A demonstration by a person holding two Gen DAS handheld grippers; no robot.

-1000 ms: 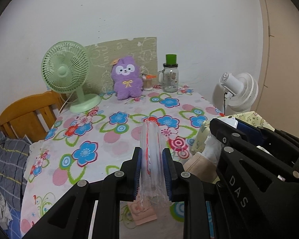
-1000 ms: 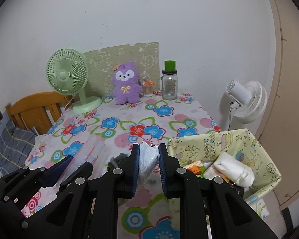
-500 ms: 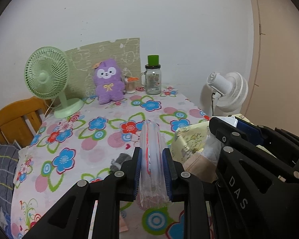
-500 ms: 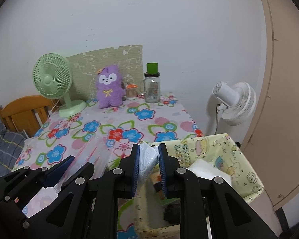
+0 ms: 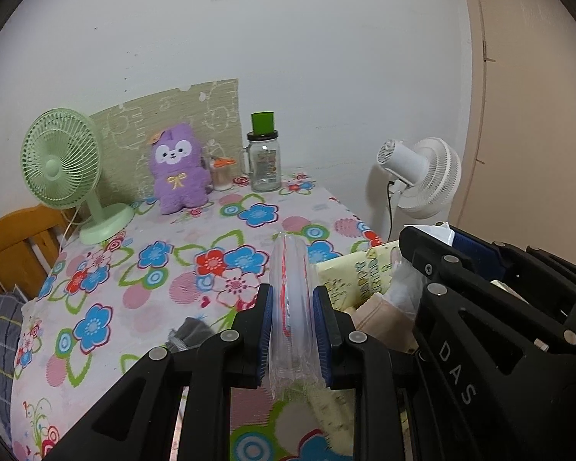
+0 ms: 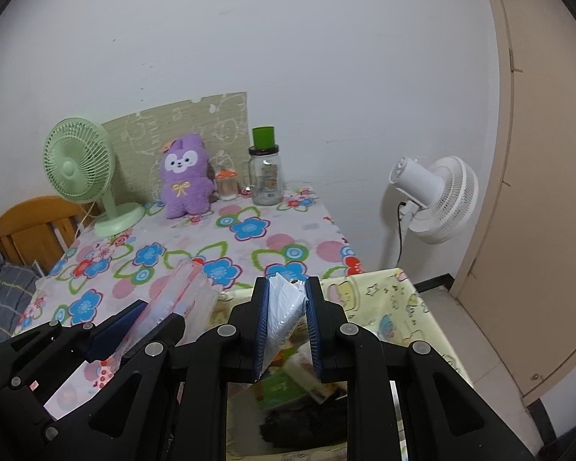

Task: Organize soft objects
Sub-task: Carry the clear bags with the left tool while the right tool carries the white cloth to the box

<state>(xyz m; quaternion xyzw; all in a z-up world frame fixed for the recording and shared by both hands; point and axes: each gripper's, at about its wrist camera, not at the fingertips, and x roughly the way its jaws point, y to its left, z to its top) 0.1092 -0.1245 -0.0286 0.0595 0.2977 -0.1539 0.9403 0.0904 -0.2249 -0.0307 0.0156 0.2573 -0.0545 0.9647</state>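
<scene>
Bag (image 5: 292, 307) clamped between tongs (image 5: 292, 324)

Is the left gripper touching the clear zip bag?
Touching. In the left wrist view the left gripper has both blue pads pressed flat against the clear zip bag, with no gap on either side; the bag stands clamped between them.

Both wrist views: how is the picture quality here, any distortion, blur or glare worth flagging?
Left wrist view: strong fisheye bend with dark corners, soft even light, and the white fan looks slightly smeared. Right wrist view: same bend, curving the door frame; the yellow fabric bin interior is dim and blurry; no glare.
</scene>
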